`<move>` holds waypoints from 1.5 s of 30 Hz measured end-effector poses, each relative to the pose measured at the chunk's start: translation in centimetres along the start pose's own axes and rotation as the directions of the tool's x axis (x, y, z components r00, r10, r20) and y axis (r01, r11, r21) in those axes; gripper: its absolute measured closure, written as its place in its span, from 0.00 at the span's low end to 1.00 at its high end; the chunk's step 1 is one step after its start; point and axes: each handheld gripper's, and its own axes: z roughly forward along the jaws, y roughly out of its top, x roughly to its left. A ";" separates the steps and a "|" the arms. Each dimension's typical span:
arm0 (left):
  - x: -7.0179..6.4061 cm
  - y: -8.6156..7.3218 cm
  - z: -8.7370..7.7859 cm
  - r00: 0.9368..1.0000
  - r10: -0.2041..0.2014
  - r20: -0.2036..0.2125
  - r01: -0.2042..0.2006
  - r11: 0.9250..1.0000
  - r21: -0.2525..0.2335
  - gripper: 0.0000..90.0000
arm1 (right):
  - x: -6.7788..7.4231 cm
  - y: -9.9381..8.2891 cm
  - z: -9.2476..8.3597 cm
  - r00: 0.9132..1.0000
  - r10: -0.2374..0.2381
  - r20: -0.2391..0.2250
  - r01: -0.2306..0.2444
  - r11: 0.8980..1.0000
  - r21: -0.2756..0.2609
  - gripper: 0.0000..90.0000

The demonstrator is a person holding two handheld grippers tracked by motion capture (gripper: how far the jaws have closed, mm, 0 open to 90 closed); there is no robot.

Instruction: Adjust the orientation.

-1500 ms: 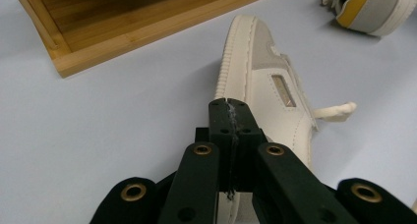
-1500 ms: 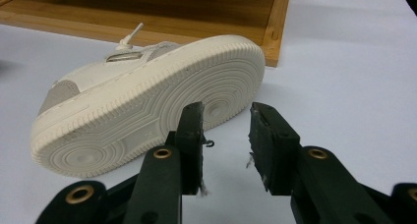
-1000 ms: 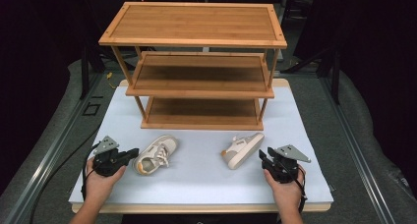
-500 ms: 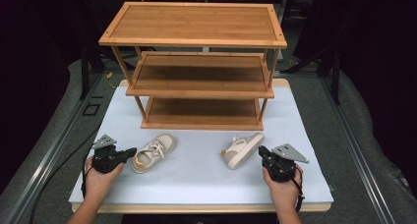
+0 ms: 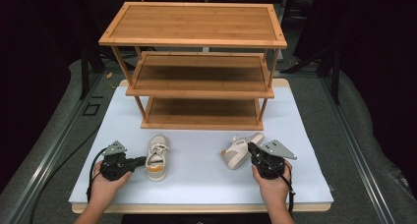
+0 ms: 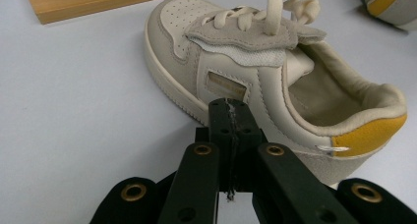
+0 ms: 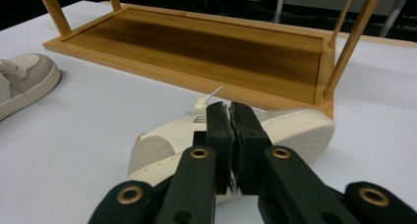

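A cream shoe with a yellow heel (image 5: 157,156) stands upright on the white table top, toe toward the shelf. My left gripper (image 5: 141,161) is shut and its tip touches that shoe's side; in the left gripper view the gripper (image 6: 231,111) presses against the cream shoe (image 6: 275,71) just below its label. The second shoe (image 5: 240,149) lies on its side in front of the shelf's right corner. My right gripper (image 5: 253,149) is shut, its tip against it. In the right gripper view the gripper (image 7: 229,111) overlaps this tipped shoe (image 7: 295,128), with nothing visible between the jaws.
A three-tier bamboo shelf (image 5: 196,91) stands at the back of the white table (image 5: 196,189), its lowest board (image 7: 196,42) just beyond the tipped shoe. A hand holds each gripper at the front edge. Dark floor surrounds the table.
The left shoe has turned from a slant to point its toe at the shelf, with the left gripper moved right against it. The right gripper has moved left up to the tipped shoe.
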 end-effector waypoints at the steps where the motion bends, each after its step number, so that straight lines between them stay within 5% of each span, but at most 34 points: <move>1: 0.1 0.0 0.0 1.000 0.000 -0.005 0.000 1.000 0.001 1.00 | 0.0 0.0 0.1 1.000 -0.001 -0.003 0.001 1.000 0.002 0.98; 5: 0.4 0.0 -0.3 0.999 -0.039 0.003 0.039 0.999 -0.037 1.00 | 0.1 0.0 0.5 1.000 0.007 -0.010 -0.007 1.000 0.014 1.00; 13: 0.5 0.0 -0.4 0.999 -0.046 -0.007 0.046 0.998 -0.043 1.00 | 0.1 -0.7 2.0 1.000 -0.018 -0.006 0.018 0.997 0.078 1.00; 21: 0.7 0.0 -0.7 0.999 -0.051 -0.016 0.050 0.997 -0.054 1.00 | 0.1 -0.8 1.3 1.000 -0.016 0.010 0.015 0.995 0.099 1.00; 23: 0.7 0.0 -0.9 0.998 -0.065 -0.018 0.064 0.996 -0.066 1.00 | -0.2 -1.0 0.8 1.000 0.024 0.015 -0.025 0.994 0.111 1.00; 29: 0.7 0.0 -1.4 0.997 -0.073 -0.016 0.071 0.994 -0.085 1.00 | -0.5 -1.5 -0.2 0.998 0.044 0.040 -0.049 0.989 0.140 1.00; 33: 0.7 -0.1 -1.4 0.997 -0.076 -0.017 0.074 0.993 -0.091 1.00 | -1.3 -2.2 -1.0 0.991 0.126 0.037 -0.130 0.978 0.162 0.99; 45: 0.1 0.0 -1.7 0.996 -0.080 -0.025 0.076 0.990 -0.115 1.00 | -2.6 -4.1 -2.1 0.983 0.172 0.072 -0.184 0.955 0.233 0.94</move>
